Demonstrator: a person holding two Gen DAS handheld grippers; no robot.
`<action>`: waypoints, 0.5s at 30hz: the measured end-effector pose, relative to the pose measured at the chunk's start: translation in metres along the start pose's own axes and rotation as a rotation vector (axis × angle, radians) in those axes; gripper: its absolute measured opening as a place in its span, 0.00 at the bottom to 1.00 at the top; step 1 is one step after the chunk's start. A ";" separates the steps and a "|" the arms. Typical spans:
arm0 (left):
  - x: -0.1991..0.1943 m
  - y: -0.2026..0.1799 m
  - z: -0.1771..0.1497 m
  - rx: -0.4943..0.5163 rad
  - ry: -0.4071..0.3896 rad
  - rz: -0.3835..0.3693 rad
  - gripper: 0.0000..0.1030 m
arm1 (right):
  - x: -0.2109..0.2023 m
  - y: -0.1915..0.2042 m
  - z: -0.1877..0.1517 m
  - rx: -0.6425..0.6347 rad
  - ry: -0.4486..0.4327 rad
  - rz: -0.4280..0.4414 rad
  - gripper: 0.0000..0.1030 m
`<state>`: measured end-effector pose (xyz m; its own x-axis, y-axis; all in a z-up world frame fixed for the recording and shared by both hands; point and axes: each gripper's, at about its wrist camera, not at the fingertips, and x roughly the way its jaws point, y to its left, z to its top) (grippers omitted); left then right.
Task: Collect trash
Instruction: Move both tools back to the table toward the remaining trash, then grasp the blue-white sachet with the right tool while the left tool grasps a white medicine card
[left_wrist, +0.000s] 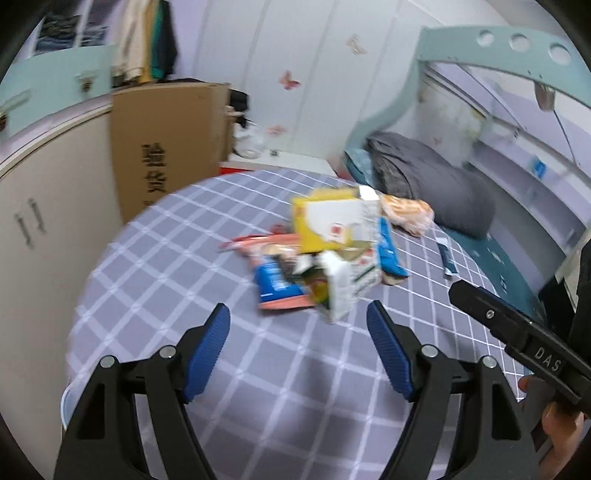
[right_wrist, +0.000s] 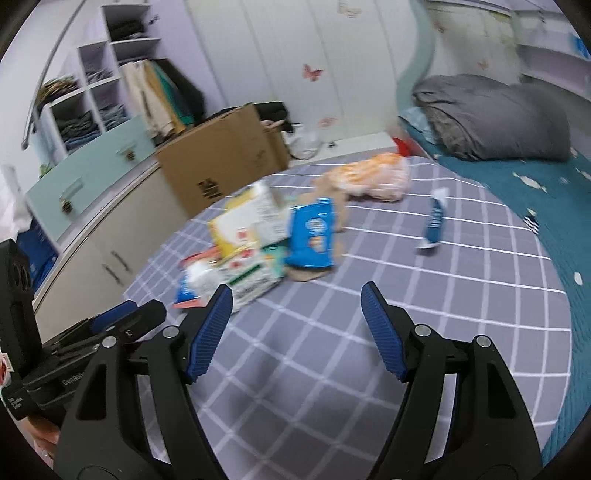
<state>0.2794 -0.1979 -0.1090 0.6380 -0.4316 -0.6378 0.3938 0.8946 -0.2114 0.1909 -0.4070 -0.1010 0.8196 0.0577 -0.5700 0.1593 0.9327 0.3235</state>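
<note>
So both grippers hang over the checked sheet (left_wrist: 177, 280), jaws spread wide, gripping nothing. Left gripper (left_wrist: 298, 328) has the trash pile (left_wrist: 325, 251) just ahead; right gripper (right_wrist: 296, 308) has it ahead-left, a blue wrapper (right_wrist: 433, 221) lying apart ahead-right.

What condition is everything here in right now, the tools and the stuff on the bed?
Left gripper: open, empty.
Right gripper: open, empty.
Yellow box: tilted on the pile.
Orange plastic bag: crumpled, lying flat.
Blue snack packet: propped up.
Grey quilt: bundled.
</note>
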 end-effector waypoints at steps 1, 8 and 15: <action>0.006 -0.006 0.001 0.013 0.006 -0.004 0.72 | 0.000 -0.008 0.000 0.010 0.001 -0.005 0.69; 0.048 -0.022 0.010 0.050 0.073 0.009 0.72 | 0.007 -0.040 0.011 0.046 -0.006 -0.047 0.69; 0.068 -0.032 0.017 0.069 0.104 -0.107 0.12 | 0.028 -0.074 0.030 0.068 0.021 -0.184 0.70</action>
<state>0.3218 -0.2576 -0.1329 0.5196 -0.5064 -0.6882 0.5026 0.8325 -0.2331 0.2182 -0.4850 -0.1179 0.7616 -0.1040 -0.6397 0.3431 0.9021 0.2619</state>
